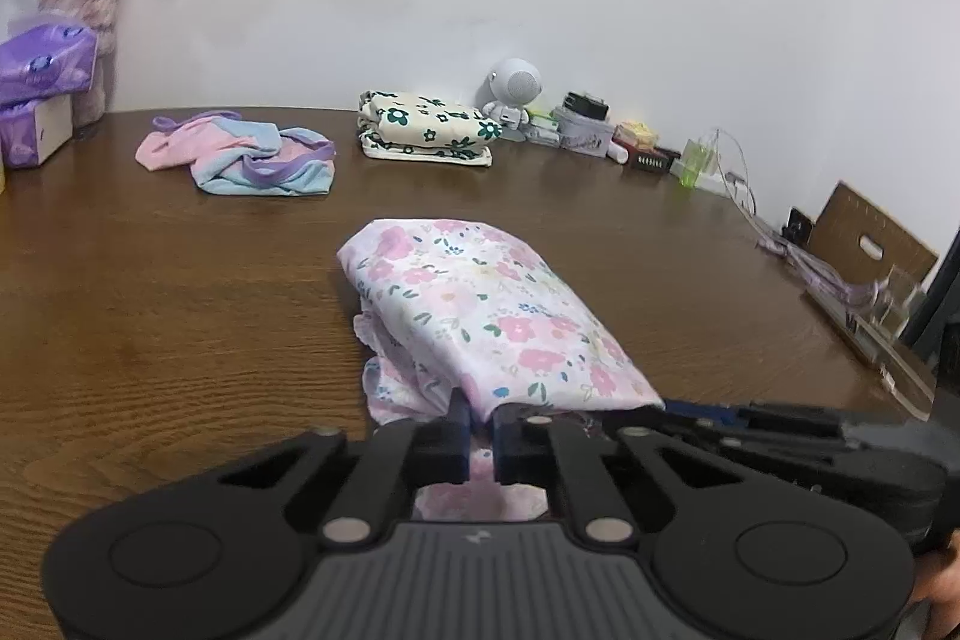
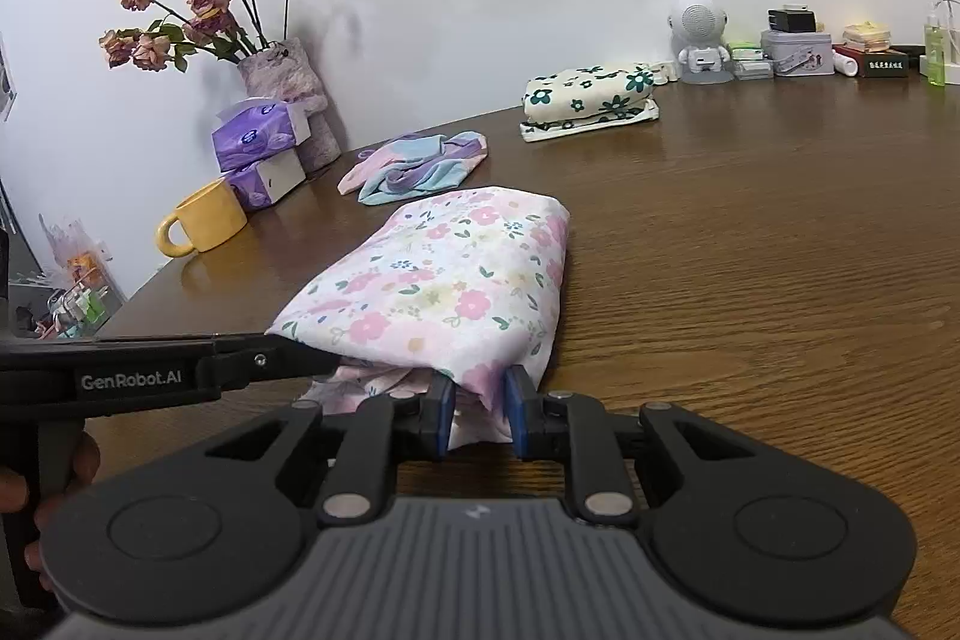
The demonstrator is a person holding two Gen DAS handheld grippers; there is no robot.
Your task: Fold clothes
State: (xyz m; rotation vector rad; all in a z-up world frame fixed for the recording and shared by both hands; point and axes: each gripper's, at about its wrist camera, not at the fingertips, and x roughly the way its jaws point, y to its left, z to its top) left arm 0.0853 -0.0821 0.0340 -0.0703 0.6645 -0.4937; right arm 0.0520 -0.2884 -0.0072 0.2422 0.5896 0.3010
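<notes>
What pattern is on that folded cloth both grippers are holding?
The folded cloth is white with pink flowers and small green leaves, clearest in the right wrist view.

text: "GenRobot.AI" | on: side of the left gripper body, white letters on black | place: just left of the floral garment near edge | box labels by the wall: too small to read

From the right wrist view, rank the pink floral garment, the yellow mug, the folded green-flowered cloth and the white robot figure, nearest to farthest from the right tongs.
1. Pink floral garment: its near edge sits between the right tongs.
2. Yellow mug: left, mid-table.
3. Green-flowered cloth: right of centre, farther back.
4. Robot figure: by the wall, behind that cloth.
</notes>
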